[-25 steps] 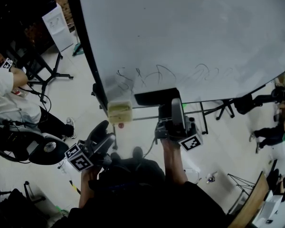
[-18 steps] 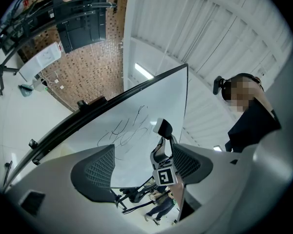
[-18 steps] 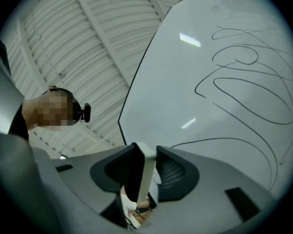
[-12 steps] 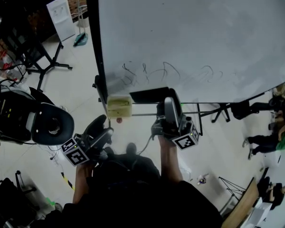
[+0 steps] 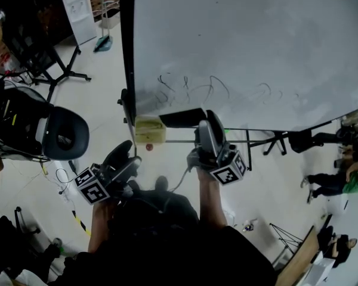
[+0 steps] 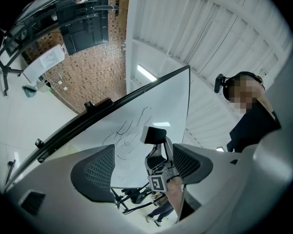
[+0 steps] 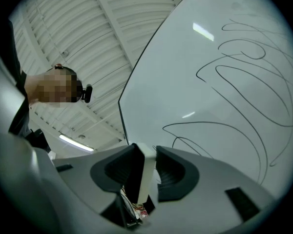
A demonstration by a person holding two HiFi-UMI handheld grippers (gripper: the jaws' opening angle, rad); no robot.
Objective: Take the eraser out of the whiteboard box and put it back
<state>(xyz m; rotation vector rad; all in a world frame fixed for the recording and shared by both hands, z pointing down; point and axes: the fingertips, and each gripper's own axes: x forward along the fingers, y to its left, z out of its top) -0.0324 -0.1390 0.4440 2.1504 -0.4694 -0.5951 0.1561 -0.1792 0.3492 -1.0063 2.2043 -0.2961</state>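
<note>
In the head view my right gripper (image 5: 204,120) is shut on a black eraser (image 5: 179,118), held against the lower edge of the whiteboard (image 5: 256,40). The eraser is just right of the pale yellow whiteboard box (image 5: 150,131) and outside it. In the right gripper view the eraser (image 7: 144,172) stands edge-on between the pads, with scribbles on the whiteboard (image 7: 234,82) behind. My left gripper (image 5: 130,160) hangs lower left of the box, open and empty. Through the wide gap of the left gripper (image 6: 144,167) I see the eraser (image 6: 154,134) in the right gripper.
A black office chair (image 5: 62,139) stands at the left near a stand with a white sign (image 5: 79,6). The whiteboard's leg frame (image 5: 249,140) is at the right, where people (image 5: 346,177) sit. A small red thing (image 5: 148,147) lies below the box.
My right gripper has carried the eraser a little down and left, nearer the box. The left gripper has hardly moved. The head view has swung, bringing the office chair in at the left.
</note>
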